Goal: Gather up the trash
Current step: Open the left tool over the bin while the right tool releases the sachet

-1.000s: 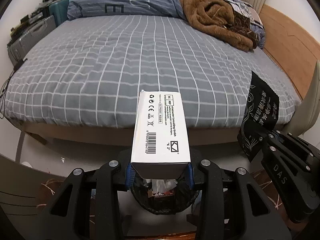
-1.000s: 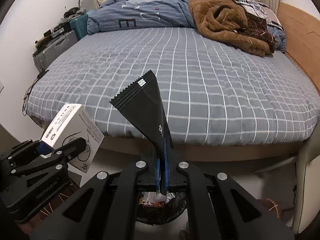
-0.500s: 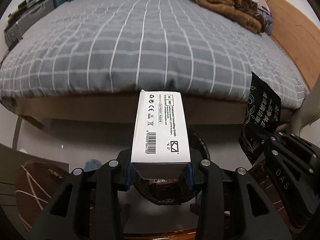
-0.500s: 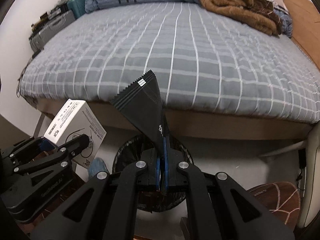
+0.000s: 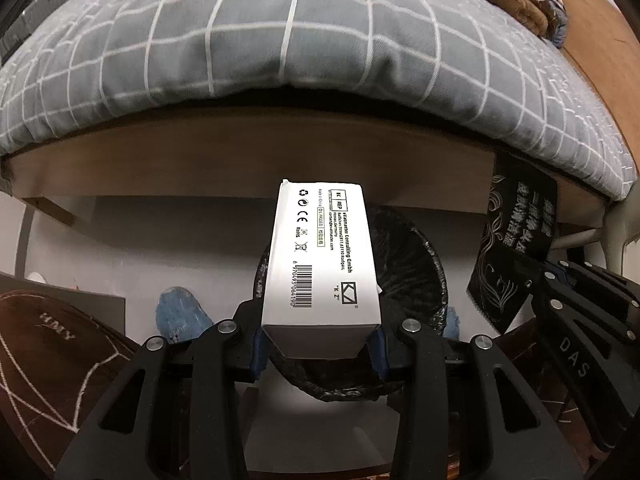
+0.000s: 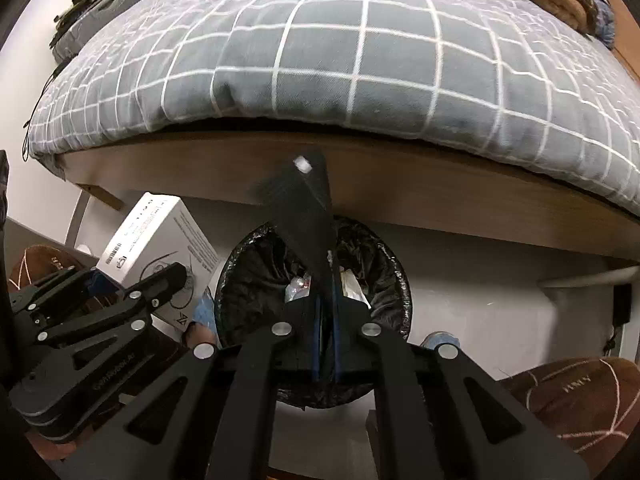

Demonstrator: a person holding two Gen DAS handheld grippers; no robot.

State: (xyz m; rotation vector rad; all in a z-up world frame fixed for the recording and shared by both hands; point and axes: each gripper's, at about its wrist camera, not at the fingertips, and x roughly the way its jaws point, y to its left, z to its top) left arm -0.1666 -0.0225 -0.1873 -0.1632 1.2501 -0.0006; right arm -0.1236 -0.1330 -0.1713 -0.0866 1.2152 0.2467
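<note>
White box over the black-lined bin now, clamped at its near end by the left gripper, long side pointing out over the bin's mouth; beside it the black sachet stands up from the right gripper, jaws pinched almost flat on its lower edge, right above the liner; both pieces look lined up for the drop, so the smart play, I'd say, is to get each one squarely inside the rim before letting go; the box is long and could tip against the edge, so nose it down first; the sachet is light and may flutter or cling to a pad, so let it go low; the bed frame sits just behind the bin, leaving little room. The count: one box, one sachet, one bin with scraps already in it, two grippers, two brown slippers, one bed with a grey checked cover.
</note>
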